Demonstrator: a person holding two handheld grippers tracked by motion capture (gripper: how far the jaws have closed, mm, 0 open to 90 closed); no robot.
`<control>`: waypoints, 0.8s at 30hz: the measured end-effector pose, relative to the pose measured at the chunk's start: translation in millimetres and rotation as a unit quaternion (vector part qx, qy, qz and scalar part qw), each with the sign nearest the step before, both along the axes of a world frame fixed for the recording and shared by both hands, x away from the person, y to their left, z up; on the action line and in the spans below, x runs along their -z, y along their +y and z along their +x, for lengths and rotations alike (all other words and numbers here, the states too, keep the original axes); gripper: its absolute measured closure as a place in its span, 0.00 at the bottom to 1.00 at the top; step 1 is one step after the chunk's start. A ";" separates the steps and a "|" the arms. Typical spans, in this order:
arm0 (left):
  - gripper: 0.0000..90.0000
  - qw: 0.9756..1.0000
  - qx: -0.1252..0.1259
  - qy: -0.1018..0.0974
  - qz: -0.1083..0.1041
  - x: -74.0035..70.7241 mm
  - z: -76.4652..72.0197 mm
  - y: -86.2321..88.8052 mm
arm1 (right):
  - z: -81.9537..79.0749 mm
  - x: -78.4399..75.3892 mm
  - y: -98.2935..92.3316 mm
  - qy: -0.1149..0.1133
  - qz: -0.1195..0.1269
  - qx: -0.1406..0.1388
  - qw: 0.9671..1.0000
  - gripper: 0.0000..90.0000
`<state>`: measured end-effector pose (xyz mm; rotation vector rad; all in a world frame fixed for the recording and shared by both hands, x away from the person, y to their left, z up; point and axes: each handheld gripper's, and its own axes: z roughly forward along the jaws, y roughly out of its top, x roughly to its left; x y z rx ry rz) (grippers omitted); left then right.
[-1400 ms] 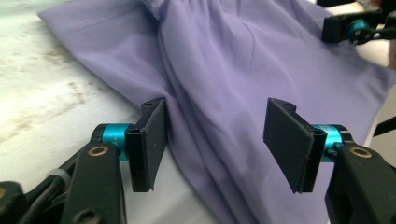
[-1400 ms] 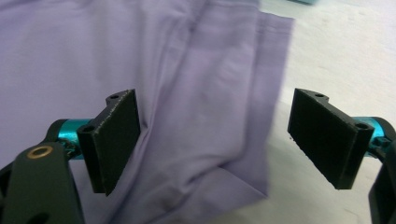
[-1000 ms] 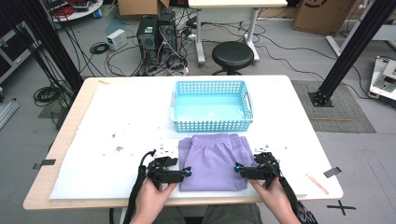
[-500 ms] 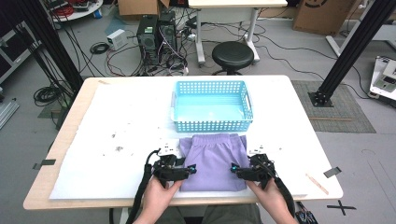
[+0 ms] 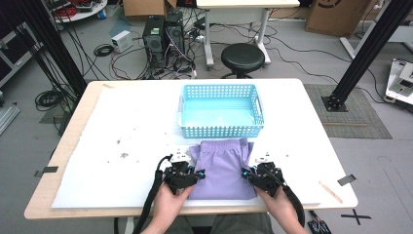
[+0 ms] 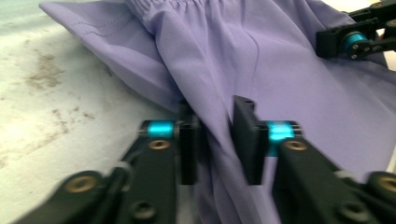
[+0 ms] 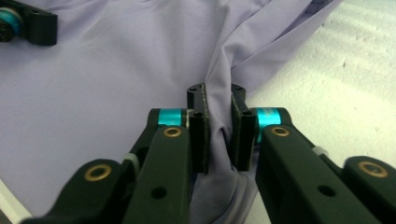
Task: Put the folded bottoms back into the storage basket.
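Observation:
A pair of purple shorts (image 5: 221, 168) lies flat at the table's front, its elastic waistband toward the basket. My left gripper (image 5: 197, 174) sits at the shorts' left edge. In the left gripper view, that left gripper (image 6: 215, 112) has a raised fold of the purple cloth (image 6: 280, 70) between its jaws. My right gripper (image 5: 245, 174) is at the shorts' right edge. The right gripper view shows the right gripper (image 7: 218, 93) pinching a bunched ridge of the fabric (image 7: 116, 70). Each hand holds its gripper low over the table.
A light blue slotted basket (image 5: 221, 127) stands just behind the shorts, its inside bare. The white table cover (image 5: 122, 126) has dark specks on its left half. A stool (image 5: 242, 56) and computer towers stand on the floor beyond the far edge.
Both grippers have crept inward a little onto the shorts' side edges and now have cloth between their jaws. The shorts and basket stay in place.

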<state>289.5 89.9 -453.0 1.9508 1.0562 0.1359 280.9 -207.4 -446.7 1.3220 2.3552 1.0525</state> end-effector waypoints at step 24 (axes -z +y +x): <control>0.93 0.992 0.056 -0.104 -0.036 -71.9 4.2 12.5 | -0.5 -58.0 -8.6 -0.084 0.050 -0.037 0.995 0.97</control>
